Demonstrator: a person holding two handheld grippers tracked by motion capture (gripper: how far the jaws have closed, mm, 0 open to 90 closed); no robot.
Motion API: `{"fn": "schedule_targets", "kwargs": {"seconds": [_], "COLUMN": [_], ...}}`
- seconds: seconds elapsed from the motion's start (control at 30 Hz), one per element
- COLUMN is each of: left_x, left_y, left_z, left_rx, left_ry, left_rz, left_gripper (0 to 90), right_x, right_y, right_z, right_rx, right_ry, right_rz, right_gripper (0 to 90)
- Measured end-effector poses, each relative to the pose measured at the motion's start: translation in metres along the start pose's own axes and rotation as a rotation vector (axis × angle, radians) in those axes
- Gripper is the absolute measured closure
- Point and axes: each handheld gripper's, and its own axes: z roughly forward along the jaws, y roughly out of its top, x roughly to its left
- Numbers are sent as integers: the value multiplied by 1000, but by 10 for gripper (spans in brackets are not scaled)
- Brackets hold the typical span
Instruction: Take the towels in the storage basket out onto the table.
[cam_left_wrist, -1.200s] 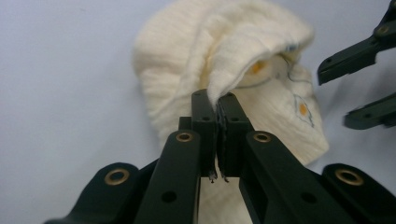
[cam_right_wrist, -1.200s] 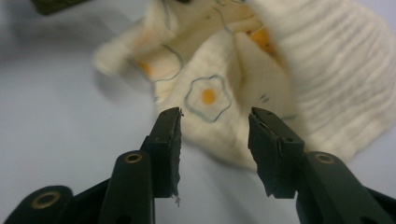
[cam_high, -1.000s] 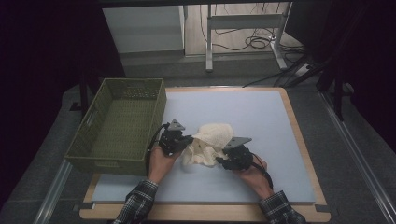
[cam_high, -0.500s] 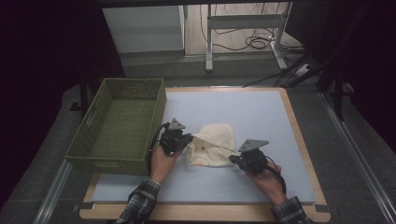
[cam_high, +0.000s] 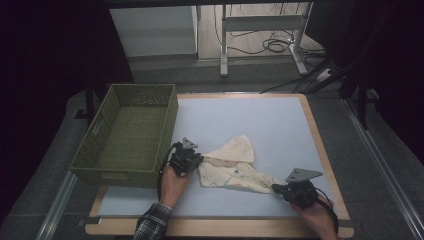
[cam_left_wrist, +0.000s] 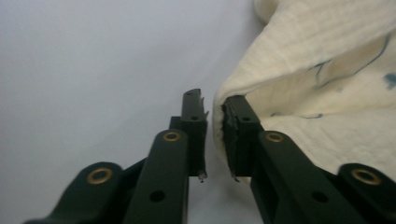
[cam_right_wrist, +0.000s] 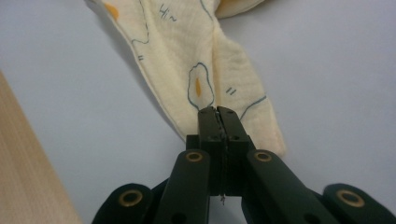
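Cream cloth (cam_high: 234, 167) lies on the pale blue table mat (cam_high: 260, 120), near the front middle, printed with blue outlines and orange spots. It's partly spread: one lobe humps up toward the back, a long tail is drawn out toward the front right.

Right gripper (cam_high: 278, 188) has that tail's tip. In the right gripper view the jaws sit pressed together with the cloth (cam_right_wrist: 196, 60) corner pinched between them, fabric running taut away from the right gripper (cam_right_wrist: 218, 111). Right hand (cam_high: 315, 215) is at the front right corner of the mat, close to the wooden table edge (cam_high: 327, 160).

Left gripper (cam_high: 199, 161) is at the cloth's left edge. Left gripper view: left gripper (cam_left_wrist: 214, 105) jaws have just been opening, now a narrow gap apart. Cloth (cam_left_wrist: 327, 70) edge drapes over and against the right-hand jaw and dips into the gap, not clamped. Left hand (cam_high: 172, 182) sits just in front of the basket.

Green woven basket (cam_high: 107, 167) stands on the left side of the table, just beside the left gripper, apart from the cloth.
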Motion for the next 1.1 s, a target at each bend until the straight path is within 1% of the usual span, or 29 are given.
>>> {"fn": "schedule_targets", "kwargs": {"seconds": [0.03,0.1,0.17,0.23,0.37,0.47,0.53,0.6,0.7,0.83,0.87,0.9,0.97,1.0,1.03,1.1], "left_x": [0,1,2,2,-2,-5,-8,-11,-17,-32,-37,-41,-49,-54,-57,-69], "left_y": [-1,0,5,11,22,30,36,39,45,56,60,64,69,73,75,82], "left_z": [0,-2,-9,-16,-29,-32,-30,-27,-20,-6,-2,1,5,8,10,17], "left_rx": [-5,-24,-47,-61,-88,-86,-66,-59,-59,-63,-65,-70,-77,-81,-82,-87], "left_ry": [-6,-21,-44,-47,-94,-141,-163,-180,-198,-229,-241,-251,-269,-278,-285,-317], "left_rz": [1,-3,-2,12,35,54,75,85,103,144,162,168,183,201,210,236], "left_gripper": [692,610,564,527,485,434,403,388,383,383,383,384,390,397,410,425], "right_x": [1,1,-1,-4,-10,-17,-24,-29,-35,-39,-39,-40,-43,-44,-45,-47], "right_y": [0,4,10,16,24,25,23,21,16,10,10,8,6,5,4,3], "right_z": [-1,-3,-6,-8,-7,-2,3,7,11,15,15,16,16,16,16,15], "right_rx": [-6,-25,-40,-47,-58,-60,-56,-51,-50,-35,-33,-34,-51,-55,-61,-70], "right_ry": [2,-10,-23,-35,-52,-64,-73,-83,-89,-101,-101,-97,-79,-71,-63,-50], "right_rz": [-3,-13,-15,-17,-16,1,18,37,62,68,72,81,95,99,104,113], "right_gripper": [885,841,793,762,714,676,652,624,606,562,551,539,535,532,530,521]}}
